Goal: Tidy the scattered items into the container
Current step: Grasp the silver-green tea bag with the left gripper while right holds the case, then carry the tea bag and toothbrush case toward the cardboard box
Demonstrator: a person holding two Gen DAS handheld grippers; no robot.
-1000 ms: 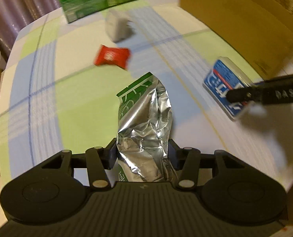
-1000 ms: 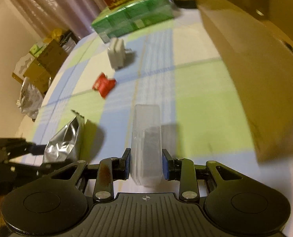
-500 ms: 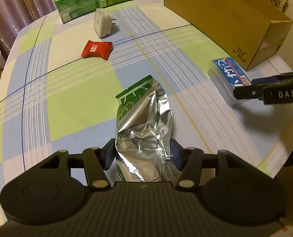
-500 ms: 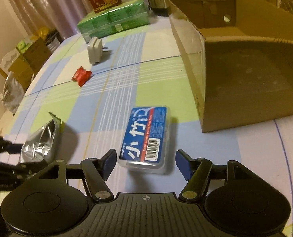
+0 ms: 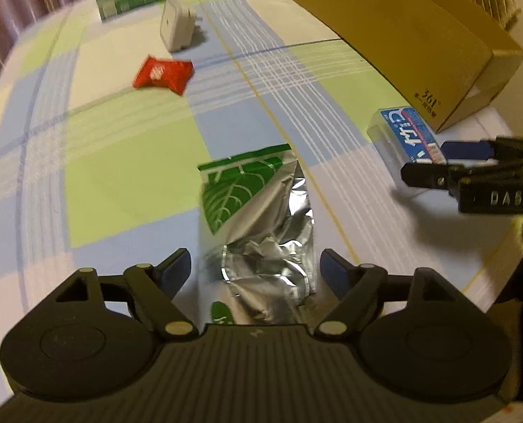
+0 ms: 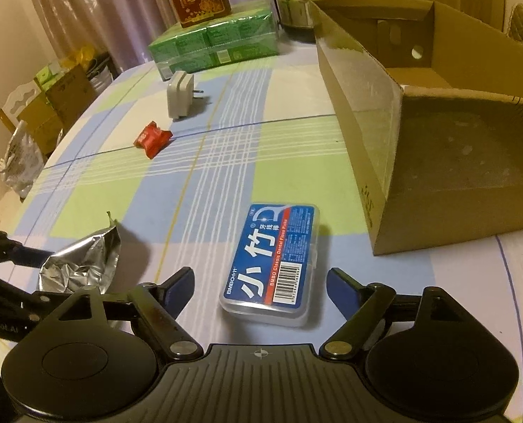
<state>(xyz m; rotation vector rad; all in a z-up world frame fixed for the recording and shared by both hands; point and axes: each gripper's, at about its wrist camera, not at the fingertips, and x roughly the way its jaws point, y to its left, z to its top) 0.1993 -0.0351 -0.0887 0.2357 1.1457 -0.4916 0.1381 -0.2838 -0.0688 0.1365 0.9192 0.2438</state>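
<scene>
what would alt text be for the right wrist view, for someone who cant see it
The open right gripper sits just behind a blue-labelled clear plastic box lying flat on a checked tablecloth, with an empty cardboard box to its right. Farther off lie a red packet and a white plug; a foil bag lies at left.

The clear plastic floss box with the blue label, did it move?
Yes. The clear plastic floss box with the blue label was pinched on edge a second ago; now it lies flat beside the brown cardboard box, and the right gripper is open.

Both wrist views low over table (image 6: 296, 148), facing forward; share floss box (image 6: 273, 261), perhaps foil pouch (image 5: 261, 229).
</scene>
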